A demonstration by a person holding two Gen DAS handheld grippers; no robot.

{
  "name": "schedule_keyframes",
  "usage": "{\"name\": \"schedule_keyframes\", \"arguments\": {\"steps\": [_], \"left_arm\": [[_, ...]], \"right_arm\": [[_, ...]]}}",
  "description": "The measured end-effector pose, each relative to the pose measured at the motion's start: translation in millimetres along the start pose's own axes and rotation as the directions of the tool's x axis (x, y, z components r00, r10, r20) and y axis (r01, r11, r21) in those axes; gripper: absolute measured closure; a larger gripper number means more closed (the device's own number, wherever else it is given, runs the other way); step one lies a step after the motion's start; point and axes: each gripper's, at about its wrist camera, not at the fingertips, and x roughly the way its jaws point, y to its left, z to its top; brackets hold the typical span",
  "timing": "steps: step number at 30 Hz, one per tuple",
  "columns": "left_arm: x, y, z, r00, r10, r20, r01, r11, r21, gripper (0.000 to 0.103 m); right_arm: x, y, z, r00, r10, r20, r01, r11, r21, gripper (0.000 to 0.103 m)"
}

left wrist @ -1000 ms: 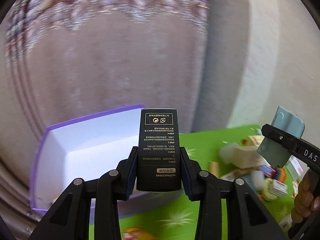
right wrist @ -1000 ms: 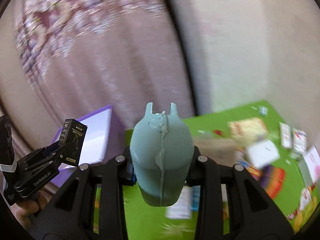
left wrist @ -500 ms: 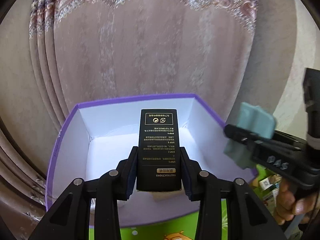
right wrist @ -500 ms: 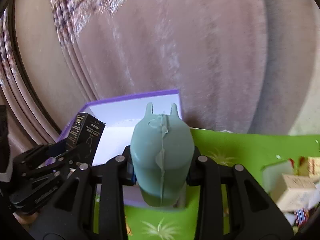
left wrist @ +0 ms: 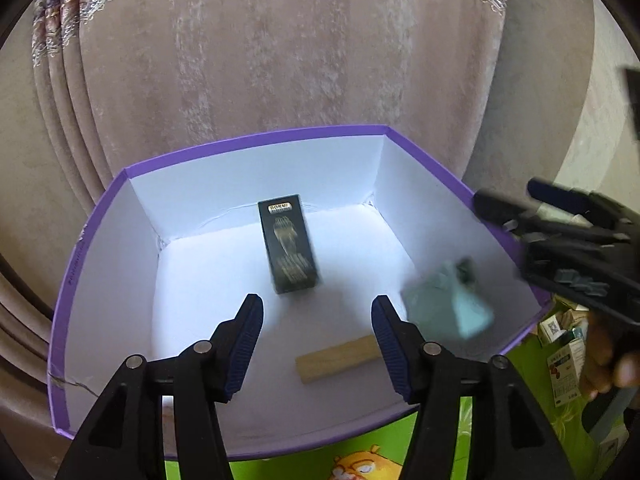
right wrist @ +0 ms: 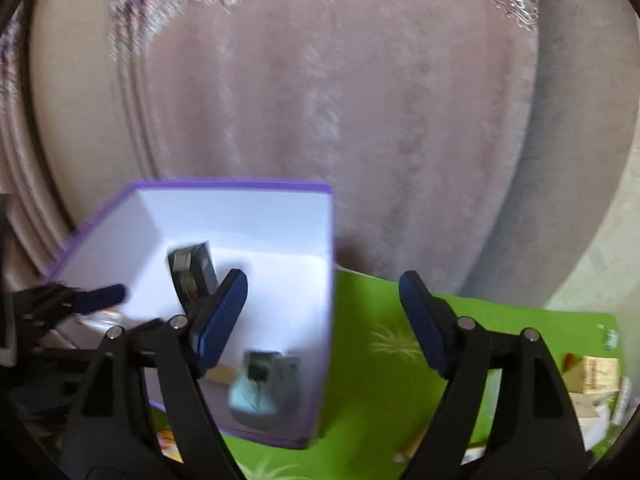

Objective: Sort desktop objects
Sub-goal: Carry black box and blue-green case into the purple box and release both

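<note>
change: both loads gone from the jaws since half a second ago; black carton and teal piece now inside the purple box, both blurred; both sets of jaws have just been opening, nothing between either pair
left gripper (left wrist: 317, 312): jaws apart, moderately wide, empty; hangs over the near part of the purple box, pointing down into it
right gripper (right wrist: 322, 290): jaws spread wide, empty; over the box's right wall in its own view, left finger above the box floor, right finger above the green mat
purple box (left wrist: 256, 140): open top, purple rim, white inside; stands on the green mat (right wrist: 372, 392) against the pink curtain (left wrist: 280, 48); crack in its near-left rim
black carton (left wrist: 289, 243): inside the box, centre of the floor toward the back wall, gold print facing up, motion-blurred; cannot tell if it lies flat yet
teal piece (left wrist: 448, 304): inside the box at the right wall, blurred; shape unclear, dark opening at one end in the right wrist view
wooden block (left wrist: 338, 357): lies flat on the box floor, near side, between carton and teal piece
small cartons (left wrist: 564, 360): on the mat outside the box's right wall
hand (left wrist: 612, 360): holds the right gripper's handle, right of the box
</note>
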Motion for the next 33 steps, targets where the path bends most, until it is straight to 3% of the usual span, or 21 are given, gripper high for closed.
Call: {"name": "schedule_keyframes", "arguments": {"steps": [2,3,5,7,10,16,20,26,29,31,33], "left_arm": [[-0.8,0.9,0.5,1.0,-0.005,-0.01,0.005,1.0,0.0,0.046],[-1.3,0.7,0.2,1.0,-0.008,-0.021,0.008,1.0,0.003,0.046],[-2.6,2.1,1.0,0.999,-0.018,-0.046,0.018,1.0,-0.001,0.047],[-3.6,3.5,-0.1,0.997,-0.029,-0.072,0.029,1.0,-0.008,0.047],[-5.0,6.1,-2.8,0.993,-0.061,-0.099,0.059,0.998,-0.025,0.048],[-23.8,0.2,-22.1,0.991,-0.073,-0.109,0.072,0.997,-0.011,0.048],[-48.5,-8.7,-51.5,0.988,-0.114,-0.107,0.113,0.993,-0.021,0.047],[-78.2,-23.9,-90.9,0.992,-0.089,-0.084,0.087,0.996,-0.029,0.042],[-92.7,-26.7,-97.9,0.997,-0.062,-0.043,0.059,0.996,-0.062,0.035],[-108.3,-32.0,-98.2,0.999,-0.04,0.004,0.04,0.997,-0.072,0.029],[-124.3,-44.0,-97.1,0.998,-0.03,0.058,0.033,0.998,-0.057,0.025]], "right_arm": [[16.5,-3.0,-3.2,0.998,-0.02,-0.061,0.021,1.0,0.021,0.031],[24.2,-3.9,-4.0,0.996,-0.02,-0.086,0.023,0.999,0.029,0.039],[40.1,-2.8,-8.5,0.989,-0.007,-0.15,0.011,1.0,0.026,0.057],[49.6,0.2,-15.7,0.974,0.07,-0.214,-0.065,0.997,0.03,0.083],[47.7,10.4,-25.7,0.967,0.094,-0.235,-0.094,0.995,0.008,0.096],[23.7,3.5,-46.0,0.958,0.145,-0.247,-0.139,0.989,0.042,0.093],[-7.5,-4.3,-68.8,0.953,0.191,-0.237,-0.182,0.982,0.06,0.091],[-58.9,-7.8,-107.0,0.952,0.218,-0.214,-0.205,0.975,0.082,0.084],[-81.9,-9.0,-115.0,0.957,0.243,-0.161,-0.232,0.969,0.084,0.07],[-103.0,-18.5,-117.5,0.969,0.228,-0.096,-0.22,0.972,0.085,0.032],[-128.6,-32.9,-121.4,0.977,0.214,-0.022,-0.211,0.973,0.089,0.024]]}}
